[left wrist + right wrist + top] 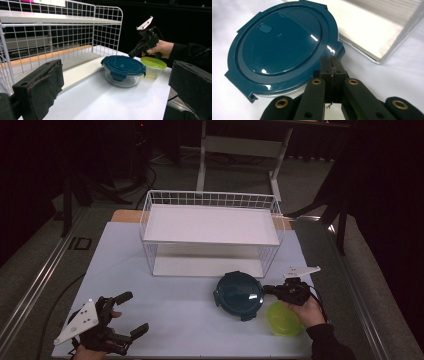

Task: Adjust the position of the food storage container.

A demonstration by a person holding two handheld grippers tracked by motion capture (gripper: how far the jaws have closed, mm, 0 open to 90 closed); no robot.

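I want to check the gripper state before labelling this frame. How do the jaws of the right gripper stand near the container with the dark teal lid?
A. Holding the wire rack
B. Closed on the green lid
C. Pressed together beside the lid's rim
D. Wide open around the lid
C: in the right gripper view, the right gripper has its jaws pressed together with no gap, just beside the rim of the dark teal lid, with nothing between them.

Round container [239, 296]: dark teal lid, clear glass body. Small tub [284, 318]: lime-green lid. Wire rack [212, 232] was white, grid pattern. Surface [170, 320] pale white. Hand-held gripper [268, 289] was black.
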